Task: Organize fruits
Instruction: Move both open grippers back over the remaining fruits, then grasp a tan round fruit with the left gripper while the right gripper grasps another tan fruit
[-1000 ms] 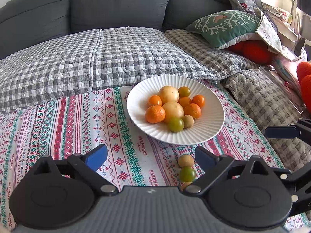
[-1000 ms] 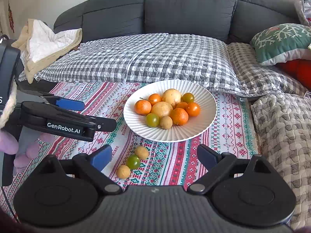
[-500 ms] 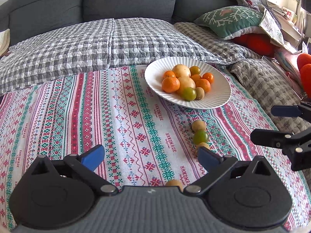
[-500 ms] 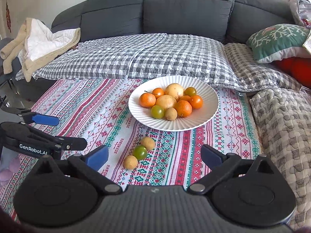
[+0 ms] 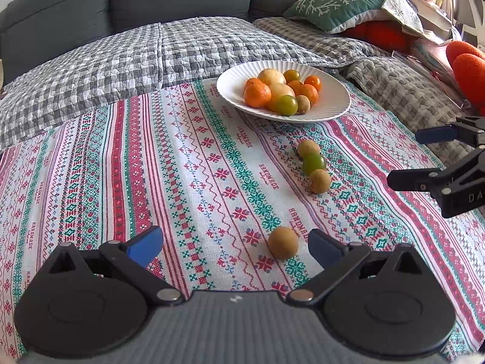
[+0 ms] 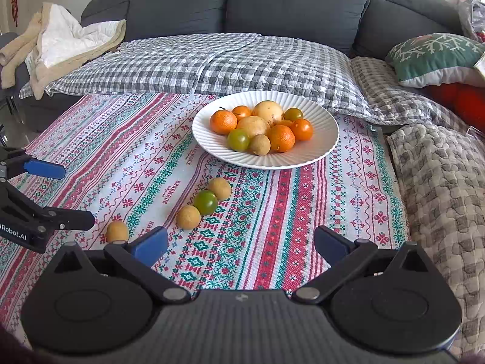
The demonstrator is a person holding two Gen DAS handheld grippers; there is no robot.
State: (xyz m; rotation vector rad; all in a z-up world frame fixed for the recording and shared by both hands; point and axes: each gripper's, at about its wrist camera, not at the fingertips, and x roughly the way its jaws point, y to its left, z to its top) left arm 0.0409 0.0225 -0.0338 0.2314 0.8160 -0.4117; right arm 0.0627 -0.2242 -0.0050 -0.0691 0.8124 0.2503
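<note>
Fruit lies ahead of your tongs: a brown fruit (image 5: 283,242) just inside the wide-open, empty left tongs (image 5: 235,247), three more (image 6: 205,202) ahead of the right tongs (image 6: 241,242), whose jaws have just been opening, empty, the plate (image 6: 321,148) beyond.

A plate (image 6: 321,148) sat at the far side of the patterned cloth (image 6: 303,212), near the sofa (image 6: 288,3), with a heap of fruit (image 6: 260,130) in it. Before the plate, on the cloth, three small fruits (image 6: 204,201) lay in a slanting row — each touching the next. A fourth fruit (image 6: 117,231) lay apart, nearer and further left. A cushion (image 6: 433,54) rested off to the right.
</note>
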